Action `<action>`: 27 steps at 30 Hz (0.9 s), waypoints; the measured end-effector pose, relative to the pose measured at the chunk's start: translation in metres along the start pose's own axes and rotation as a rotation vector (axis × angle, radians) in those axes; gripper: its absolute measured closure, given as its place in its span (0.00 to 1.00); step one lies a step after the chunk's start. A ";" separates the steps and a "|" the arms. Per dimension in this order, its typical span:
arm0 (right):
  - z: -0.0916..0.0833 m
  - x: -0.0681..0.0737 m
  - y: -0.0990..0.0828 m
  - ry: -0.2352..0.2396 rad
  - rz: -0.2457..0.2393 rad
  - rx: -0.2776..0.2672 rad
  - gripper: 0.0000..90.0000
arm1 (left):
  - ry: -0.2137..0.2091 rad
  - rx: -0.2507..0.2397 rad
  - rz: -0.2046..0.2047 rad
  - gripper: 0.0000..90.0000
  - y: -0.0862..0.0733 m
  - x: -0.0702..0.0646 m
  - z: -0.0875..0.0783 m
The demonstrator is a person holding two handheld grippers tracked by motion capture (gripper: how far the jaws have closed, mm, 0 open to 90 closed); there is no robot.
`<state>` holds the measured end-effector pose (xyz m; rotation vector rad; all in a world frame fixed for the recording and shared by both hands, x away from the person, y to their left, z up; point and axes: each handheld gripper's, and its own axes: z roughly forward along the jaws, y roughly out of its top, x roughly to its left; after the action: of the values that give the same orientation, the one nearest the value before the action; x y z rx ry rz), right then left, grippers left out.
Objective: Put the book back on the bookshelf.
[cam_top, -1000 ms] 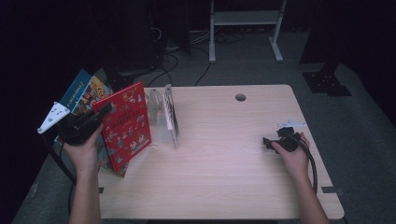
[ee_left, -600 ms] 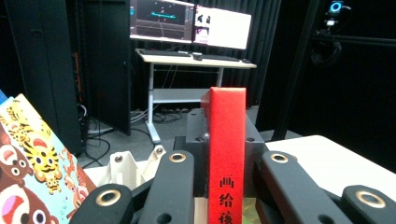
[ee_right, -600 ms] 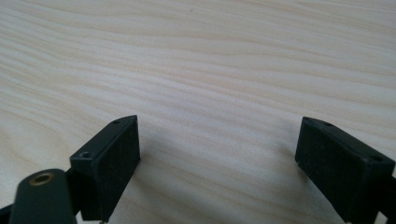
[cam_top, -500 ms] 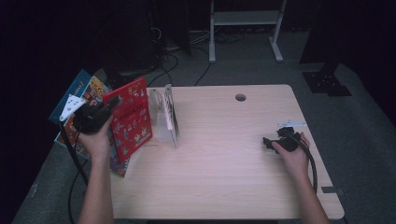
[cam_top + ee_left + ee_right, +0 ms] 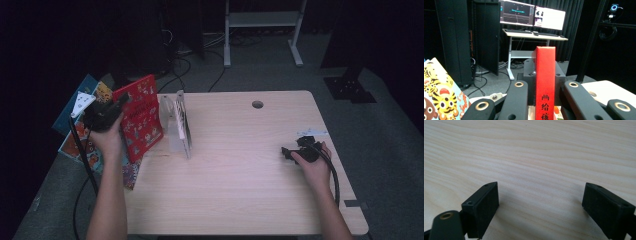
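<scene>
In the high view the left tool (image 5: 116, 106) grasps a red picture book (image 5: 141, 116) at the left edge of the worktop (image 5: 240, 190), just beside a clear book stand (image 5: 179, 122). The left gripper view adds the book's red spine (image 5: 545, 82) clamped between the jaws, and a tiger book (image 5: 441, 96) beside. The right tool (image 5: 292, 151) rests on the worktop; the right gripper view shows its jaws released, wide apart over bare wood.
</scene>
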<state>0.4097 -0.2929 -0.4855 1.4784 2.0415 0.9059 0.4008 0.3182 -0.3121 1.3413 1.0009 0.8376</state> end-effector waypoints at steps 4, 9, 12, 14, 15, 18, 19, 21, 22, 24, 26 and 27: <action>0.000 0.000 0.000 0.000 0.000 0.000 0.14 | 0.004 0.007 0.020 0.89 -0.002 -0.001 0.001; 0.000 0.000 0.000 0.000 0.000 0.000 0.14 | 0.019 0.023 0.047 0.89 -0.006 -0.007 -0.003; 0.000 0.000 0.000 -0.001 -0.001 0.001 0.14 | 0.020 0.041 0.037 0.89 -0.013 -0.008 -0.002; 0.000 0.000 0.000 -0.001 -0.001 0.001 0.14 | 0.023 0.061 0.029 0.89 -0.020 -0.008 -0.001; 0.000 0.000 0.000 -0.001 -0.001 0.001 0.14 | 0.028 0.065 0.034 0.89 -0.021 -0.009 -0.001; 0.000 0.000 0.000 -0.001 0.000 0.001 0.14 | 0.031 0.081 0.022 0.89 -0.025 -0.007 0.000; 0.000 0.000 0.000 -0.001 -0.001 0.001 0.14 | 0.032 0.086 0.017 0.89 -0.025 -0.007 0.000; 0.000 0.000 0.000 -0.001 -0.001 0.001 0.14 | 0.039 0.097 0.014 0.88 -0.026 -0.006 -0.001; 0.000 0.000 0.000 -0.001 -0.001 0.001 0.14 | 0.042 0.100 0.010 0.88 -0.026 -0.006 -0.002; 0.000 0.000 0.000 -0.001 0.000 0.001 0.14 | 0.043 0.109 0.011 0.88 -0.027 -0.006 -0.004; 0.000 0.000 0.000 -0.001 -0.001 0.001 0.14 | 0.045 0.116 0.004 0.88 -0.028 -0.005 -0.005; 0.000 0.000 0.000 -0.001 -0.001 0.001 0.14 | 0.045 0.116 -0.002 0.88 -0.029 -0.004 -0.006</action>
<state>0.4097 -0.2929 -0.4855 1.4779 2.0417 0.9045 0.3916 0.3146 -0.3403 1.4245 1.0995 0.8225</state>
